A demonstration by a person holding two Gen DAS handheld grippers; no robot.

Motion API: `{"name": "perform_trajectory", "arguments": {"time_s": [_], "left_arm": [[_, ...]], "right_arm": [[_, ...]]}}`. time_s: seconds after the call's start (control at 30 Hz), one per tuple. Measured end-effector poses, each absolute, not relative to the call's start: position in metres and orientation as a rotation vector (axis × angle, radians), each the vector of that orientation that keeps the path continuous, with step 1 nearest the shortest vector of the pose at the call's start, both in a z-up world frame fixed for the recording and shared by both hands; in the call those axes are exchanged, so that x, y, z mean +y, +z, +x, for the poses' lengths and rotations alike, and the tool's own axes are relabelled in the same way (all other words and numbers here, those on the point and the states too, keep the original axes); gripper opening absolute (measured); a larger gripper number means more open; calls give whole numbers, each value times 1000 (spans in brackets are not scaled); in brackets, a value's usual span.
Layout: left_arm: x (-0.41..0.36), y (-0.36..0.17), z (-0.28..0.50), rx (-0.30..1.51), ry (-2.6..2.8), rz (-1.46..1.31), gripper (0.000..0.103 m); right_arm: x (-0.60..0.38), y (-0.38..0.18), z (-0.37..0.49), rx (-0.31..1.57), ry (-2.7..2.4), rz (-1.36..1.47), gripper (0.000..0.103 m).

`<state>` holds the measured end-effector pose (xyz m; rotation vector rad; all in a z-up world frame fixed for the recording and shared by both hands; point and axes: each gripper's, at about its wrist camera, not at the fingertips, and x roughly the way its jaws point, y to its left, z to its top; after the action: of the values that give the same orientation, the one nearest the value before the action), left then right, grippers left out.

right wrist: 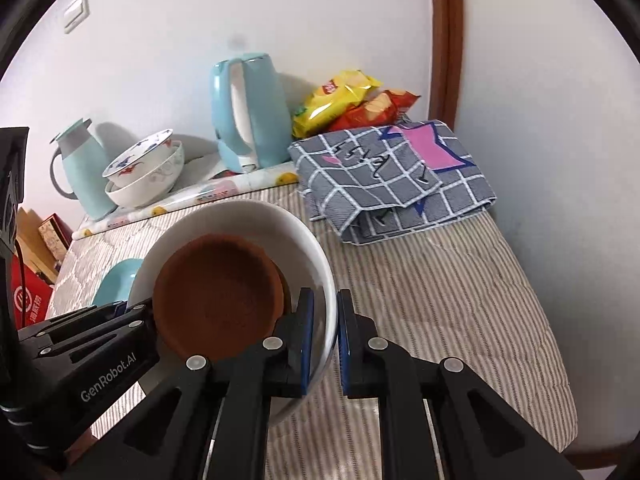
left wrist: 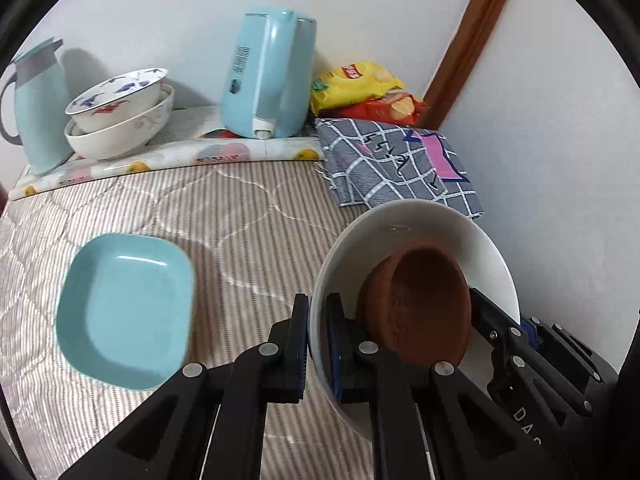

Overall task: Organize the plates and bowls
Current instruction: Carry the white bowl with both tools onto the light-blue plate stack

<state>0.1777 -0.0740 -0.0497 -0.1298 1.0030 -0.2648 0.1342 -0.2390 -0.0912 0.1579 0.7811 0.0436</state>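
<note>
Both grippers pinch opposite rims of one white bowl above the striped cover.

At far left a teal jug [left wrist: 38,108] stands by two stacked bowls [left wrist: 120,114] on the flowered mat [left wrist: 168,156]; open striped cover [left wrist: 248,216] lies nearer, holding only the teal dish [left wrist: 124,310] at left. The left gripper [left wrist: 318,338] clamps the white bowl [left wrist: 424,220] by its left rim, the right gripper [right wrist: 325,332] by its right rim; a brown dish [right wrist: 218,300] lies tilted inside. Right of it, a checked cloth [right wrist: 384,176] sits at the far corner with bare cover nearer, up to the right edge.
</note>
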Motion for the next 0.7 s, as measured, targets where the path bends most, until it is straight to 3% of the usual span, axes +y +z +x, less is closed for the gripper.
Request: {"name": "perform_trajectory", "arguments": {"time_s": [0.7], "left_arm": [[-11, -42, 173, 977, -220, -162, 9]], "right_arm": [[-179, -81, 135, 765, 92, 140, 10]]}}
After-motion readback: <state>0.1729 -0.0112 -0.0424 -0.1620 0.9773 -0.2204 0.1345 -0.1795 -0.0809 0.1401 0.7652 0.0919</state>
